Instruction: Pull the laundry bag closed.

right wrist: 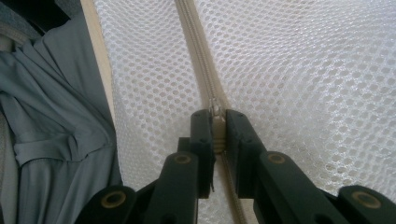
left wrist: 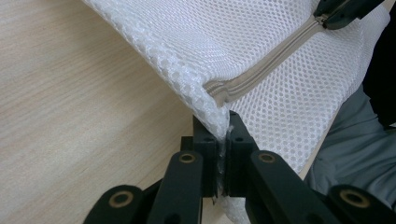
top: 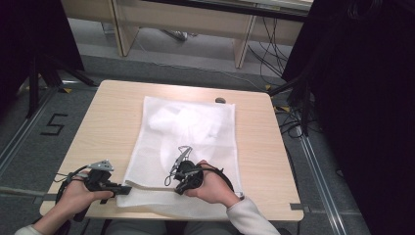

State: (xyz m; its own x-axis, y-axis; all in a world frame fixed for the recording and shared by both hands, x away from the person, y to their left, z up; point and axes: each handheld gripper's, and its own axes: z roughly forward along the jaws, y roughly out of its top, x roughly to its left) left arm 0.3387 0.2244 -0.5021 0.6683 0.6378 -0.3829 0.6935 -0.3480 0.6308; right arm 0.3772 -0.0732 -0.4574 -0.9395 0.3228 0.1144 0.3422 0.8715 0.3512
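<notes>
Scene: white mesh laundry bag (top: pixel 188 147) flat on wooden table (top: pixel 107 117) | left gripper (left wrist: pixel 223 140): jaws closed on bag's corner by zipper (left wrist: pixel 261 74) end | right gripper (right wrist: pixel 218 128): jaws closed on zipper pull (right wrist: pixel 218 125) | step: zipper being worked, likely | next: steady pull along track, corner held taut

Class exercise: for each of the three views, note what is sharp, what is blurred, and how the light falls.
High view: soft, even light, the mesh bag bright on the table, black surroundings. Left gripper view: mesh and zip crisp, the near black arms softer. Right gripper view: mesh sharp near the jaws, hazier at far right.
</notes>
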